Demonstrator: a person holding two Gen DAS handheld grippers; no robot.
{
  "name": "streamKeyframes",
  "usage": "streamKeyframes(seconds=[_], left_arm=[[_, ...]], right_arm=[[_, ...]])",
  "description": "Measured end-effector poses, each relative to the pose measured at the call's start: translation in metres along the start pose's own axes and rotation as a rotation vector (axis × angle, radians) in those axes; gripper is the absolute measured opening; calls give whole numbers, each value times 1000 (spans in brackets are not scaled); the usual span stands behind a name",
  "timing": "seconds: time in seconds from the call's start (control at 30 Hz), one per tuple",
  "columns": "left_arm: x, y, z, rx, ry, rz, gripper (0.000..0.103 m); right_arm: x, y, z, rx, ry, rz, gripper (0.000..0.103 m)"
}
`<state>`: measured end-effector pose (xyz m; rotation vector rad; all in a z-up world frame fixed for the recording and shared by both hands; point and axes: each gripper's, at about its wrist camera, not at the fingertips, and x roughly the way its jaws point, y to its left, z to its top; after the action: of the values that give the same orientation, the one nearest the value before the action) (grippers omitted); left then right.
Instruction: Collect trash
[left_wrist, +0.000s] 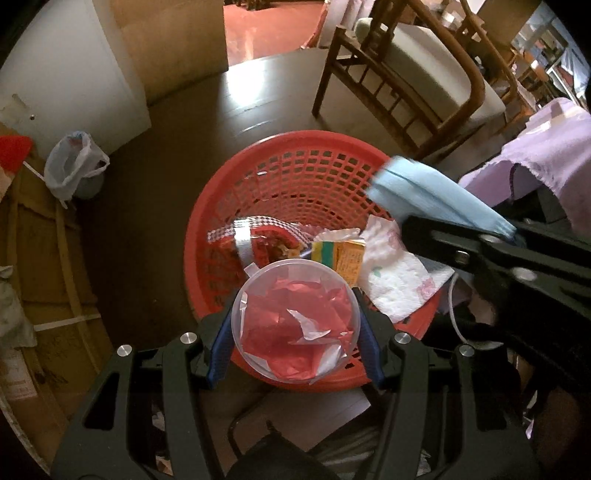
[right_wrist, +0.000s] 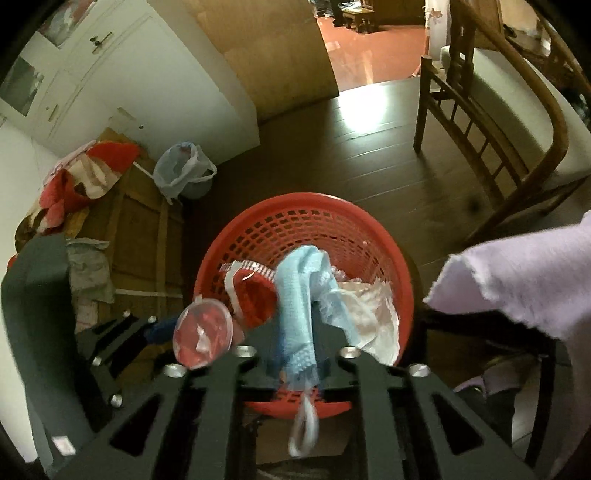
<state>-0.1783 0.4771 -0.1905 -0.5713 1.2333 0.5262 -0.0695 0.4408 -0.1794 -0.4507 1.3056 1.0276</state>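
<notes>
A red mesh basket (left_wrist: 295, 173) (right_wrist: 295, 225) stands on the dark floor below both grippers. It holds snack wrappers (left_wrist: 266, 243) and a white printed napkin (left_wrist: 399, 280). My left gripper (left_wrist: 295, 325) is shut on a clear plastic lid (left_wrist: 295, 321), held over the basket's near rim; the lid also shows in the right wrist view (right_wrist: 203, 332). My right gripper (right_wrist: 295, 354) is shut on a light blue face mask (right_wrist: 299, 295), held over the basket. The mask also shows in the left wrist view (left_wrist: 432, 195), at the basket's right rim.
A wooden chair with a cushion (left_wrist: 417, 74) (right_wrist: 517, 110) stands at the back right. A plastic bag (left_wrist: 74, 162) (right_wrist: 184, 170) sits by a white cabinet (left_wrist: 74, 74) at left. Cardboard (left_wrist: 48, 258) lies at left. Lilac cloth (left_wrist: 546, 155) (right_wrist: 524, 280) hangs at right.
</notes>
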Motion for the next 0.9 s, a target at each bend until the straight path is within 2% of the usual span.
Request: streamKeyframes(seconds=[0.03, 0.07, 0.17, 0.33, 0.43, 0.6, 0.77, 0.9], left_arm=[[0, 0, 0, -3, 4, -8, 63], [0, 1, 0, -8, 5, -9, 68], [-5, 1, -1, -7, -9, 5, 71], [-13, 0, -4, -10, -21, 20, 72], [-25, -1, -10, -16, -58, 61, 73], [-43, -5, -21, -31, -92, 91, 73], [-58, -11, -41, -35, -110, 143, 77], [-68, -12, -58, -47, -108, 163, 77]], right_arm=[[-2, -1, 0, 6, -15, -6, 51], [-6, -4, -1, 18, -23, 2, 51], [-13, -12, -2, 39, -23, 13, 50], [-32, -16, -13, 29, -33, -6, 50], [-47, -15, -28, -14, -47, -52, 51], [-72, -18, -49, -12, -89, -76, 51], [-89, -16, -73, -23, -122, -142, 62], [-96, -13, -93, -25, -133, -169, 66]])
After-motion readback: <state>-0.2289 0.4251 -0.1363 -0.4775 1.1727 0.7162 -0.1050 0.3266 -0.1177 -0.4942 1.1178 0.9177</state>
